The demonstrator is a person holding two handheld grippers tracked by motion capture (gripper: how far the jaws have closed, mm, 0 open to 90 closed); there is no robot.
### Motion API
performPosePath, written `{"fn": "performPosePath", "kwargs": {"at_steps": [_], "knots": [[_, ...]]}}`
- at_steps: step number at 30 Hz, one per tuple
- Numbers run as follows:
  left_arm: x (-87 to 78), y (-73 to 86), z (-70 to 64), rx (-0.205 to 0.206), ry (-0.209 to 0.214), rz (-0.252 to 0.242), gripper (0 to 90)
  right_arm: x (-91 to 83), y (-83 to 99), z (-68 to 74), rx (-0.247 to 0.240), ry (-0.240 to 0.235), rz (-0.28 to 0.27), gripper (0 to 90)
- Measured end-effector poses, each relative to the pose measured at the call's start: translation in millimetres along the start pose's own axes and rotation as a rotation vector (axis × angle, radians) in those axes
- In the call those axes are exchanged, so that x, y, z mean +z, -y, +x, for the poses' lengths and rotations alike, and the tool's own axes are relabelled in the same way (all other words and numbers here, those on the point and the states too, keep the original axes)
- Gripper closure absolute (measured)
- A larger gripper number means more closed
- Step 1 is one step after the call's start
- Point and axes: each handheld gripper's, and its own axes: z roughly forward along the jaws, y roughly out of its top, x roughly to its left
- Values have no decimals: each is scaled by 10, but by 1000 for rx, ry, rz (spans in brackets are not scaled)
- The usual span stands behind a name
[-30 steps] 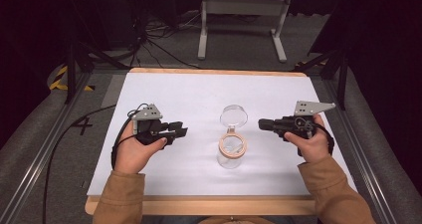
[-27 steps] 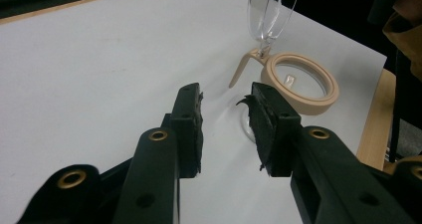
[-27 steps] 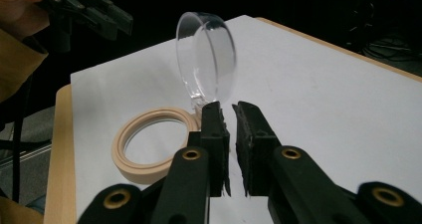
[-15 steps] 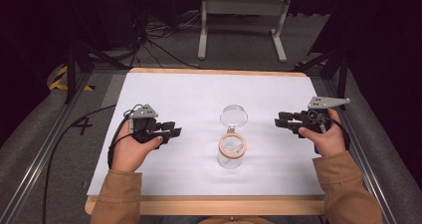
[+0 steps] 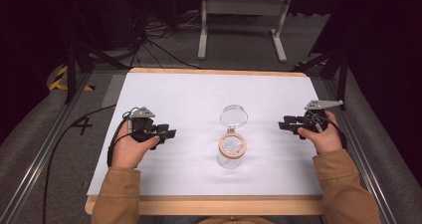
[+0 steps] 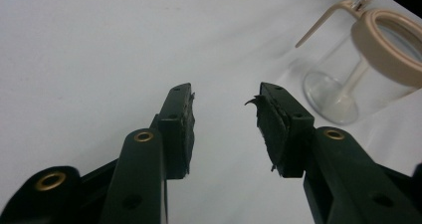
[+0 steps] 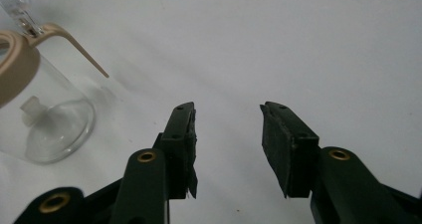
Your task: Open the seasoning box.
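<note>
A clear glass jar (image 5: pixel 232 153) with a tan ring on its mouth stands in the middle of the white table. Its round glass lid (image 5: pixel 234 116) is hinged back on the far side. My left gripper (image 5: pixel 170 132) rests left of the jar, open and empty, jaws pointing at it. My right gripper (image 5: pixel 283 126) sits to the right of the jar, also open with nothing in it. In the left gripper view the gripper (image 6: pixel 226 117) is open and the jar (image 6: pixel 343 79) is at upper right. In the right gripper view the gripper (image 7: pixel 228 139) is open, with the jar (image 7: pixel 50 119) at left.
The white table top (image 5: pixel 199 94) has a wooden front edge (image 5: pixel 209 204). Metal rails run along both sides. A grey stand (image 5: pixel 239 15) and loose cables (image 5: pixel 149 45) lie on the floor beyond the far edge.
My right gripper has drawn away from the jar toward the right edge. My left gripper has shifted a little to the left. The jar has stayed where it was.
</note>
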Motion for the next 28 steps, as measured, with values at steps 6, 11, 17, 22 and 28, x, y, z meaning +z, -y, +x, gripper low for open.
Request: {"fn": "performPosePath", "kwargs": {"at_steps": [6, 11, 17, 22, 28], "knots": [[84, 94, 117, -40, -13, 45, 574, 137, 106, -76, 23, 4, 55, 579], [151, 154, 179, -62, -12, 76, 556, 252, 178, -93, 18, 13, 100, 585], [207, 192, 216, -63, -20, 103, 549, 350, 221, -72, 1, 9, 146, 581], [224, 192, 223, -57, -27, 123, 543, 387, 241, -56, -6, 6, 156, 579], [281, 171, 205, -38, -25, 157, 503, 412, 271, -31, -14, 3, 175, 570]]}}
